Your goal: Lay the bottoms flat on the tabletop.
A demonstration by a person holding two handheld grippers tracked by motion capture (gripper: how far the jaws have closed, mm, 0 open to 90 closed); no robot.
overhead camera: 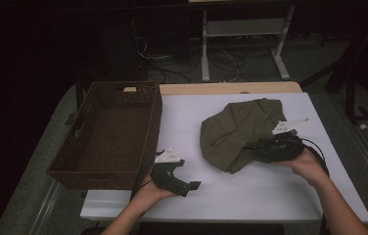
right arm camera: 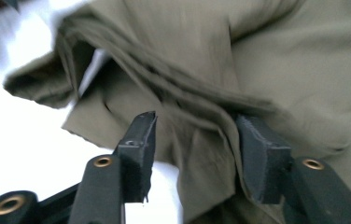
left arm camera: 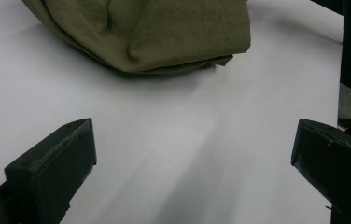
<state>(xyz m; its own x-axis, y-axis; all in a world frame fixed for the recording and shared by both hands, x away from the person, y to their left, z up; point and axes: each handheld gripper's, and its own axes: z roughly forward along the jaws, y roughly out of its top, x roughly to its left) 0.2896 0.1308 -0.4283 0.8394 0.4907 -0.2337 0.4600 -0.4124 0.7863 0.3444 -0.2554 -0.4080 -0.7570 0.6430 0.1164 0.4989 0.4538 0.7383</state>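
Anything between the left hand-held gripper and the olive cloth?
Nothing: bare white table separates the left hand-held gripper from the olive cloth, seen in the left gripper view.

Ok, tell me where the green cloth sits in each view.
High view: the cloth lies right of centre on the white table, its near right edge at the right gripper.
Left gripper view: top centre, beyond the open jaws.
Right gripper view: centre and right, a fold running between the jaws.
Shared landmark: the white table.

No legible text, label, brand, number or sign on any surface in any view.
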